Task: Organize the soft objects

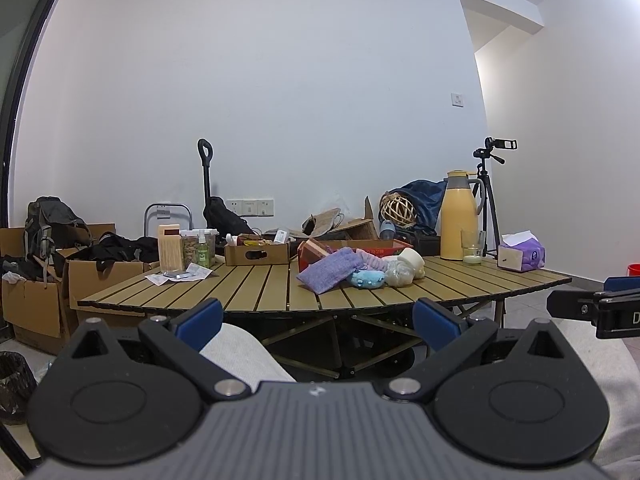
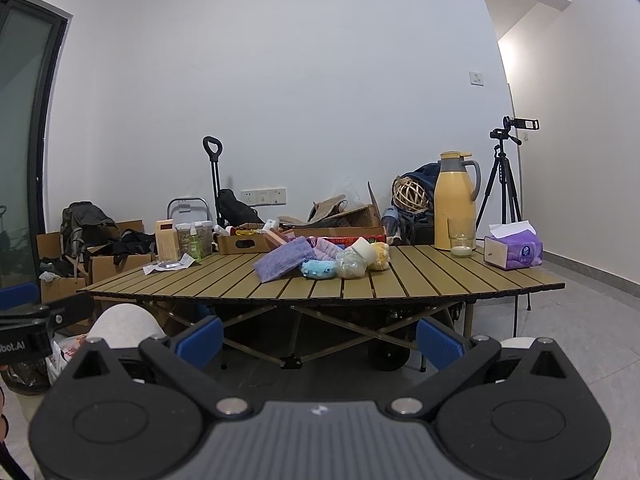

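While I held my left gripper (image 1: 318, 320) low in front of the slatted folding table (image 1: 256, 286), its blue-padded fingers stood wide apart and held nothing, and the left wrist view showed the soft things well ahead of it in one loose heap near the middle of the table: a purple towel (image 1: 328, 270) lying at the front left, a light blue plush toy (image 1: 366, 279) touching its right edge, a clear bag of stuffing (image 1: 396, 273) beside that, and a pale cream plush (image 1: 414, 262) at the right end. Just behind the heap sat a red cardboard box (image 1: 360, 246), which I judged the likely place for them, though I could not see into it. In the right wrist view my right gripper (image 2: 320, 338) was likewise spread wide and empty, held below the table edge and well apart from the same pile, where the towel, the blue toy, the bag and a yellow plush (image 2: 380, 257) lay bunched together, with the yellow thermos jug (image 2: 454, 200) and purple tissue pack (image 2: 514, 250) further right. By my reckoning the job was not yet begun: nothing soft looked sorted, neither claw touched anything, and every piece was left to pick up.
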The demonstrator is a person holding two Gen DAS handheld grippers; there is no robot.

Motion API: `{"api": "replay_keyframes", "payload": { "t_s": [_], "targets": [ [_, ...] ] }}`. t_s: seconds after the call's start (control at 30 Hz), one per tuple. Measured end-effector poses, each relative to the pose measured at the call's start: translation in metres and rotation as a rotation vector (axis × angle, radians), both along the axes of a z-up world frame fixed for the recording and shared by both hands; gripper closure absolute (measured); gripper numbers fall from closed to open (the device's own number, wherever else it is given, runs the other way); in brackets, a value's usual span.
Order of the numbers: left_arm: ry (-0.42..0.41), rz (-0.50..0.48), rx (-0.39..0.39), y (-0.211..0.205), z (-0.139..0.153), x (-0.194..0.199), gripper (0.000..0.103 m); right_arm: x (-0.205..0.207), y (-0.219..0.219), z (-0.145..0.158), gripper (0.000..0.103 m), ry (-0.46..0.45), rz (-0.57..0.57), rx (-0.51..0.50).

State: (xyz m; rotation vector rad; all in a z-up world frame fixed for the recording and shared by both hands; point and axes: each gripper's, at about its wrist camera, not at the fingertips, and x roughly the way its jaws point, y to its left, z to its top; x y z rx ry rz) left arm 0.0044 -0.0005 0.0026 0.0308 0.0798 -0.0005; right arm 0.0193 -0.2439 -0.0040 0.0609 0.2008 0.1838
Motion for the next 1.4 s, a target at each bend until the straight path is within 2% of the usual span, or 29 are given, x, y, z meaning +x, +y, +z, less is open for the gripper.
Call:
{"api": "replay_keyframes", "payload": {
  "t_s": [1.4],
  "targets": [
    [-0.002,0.000,0.003,-0.0005,-0.0012,-0.0024,0.000,0.0023,-0.0014,-0.0013,0.000,0.012,-0.003,0.013]
  ]
}}
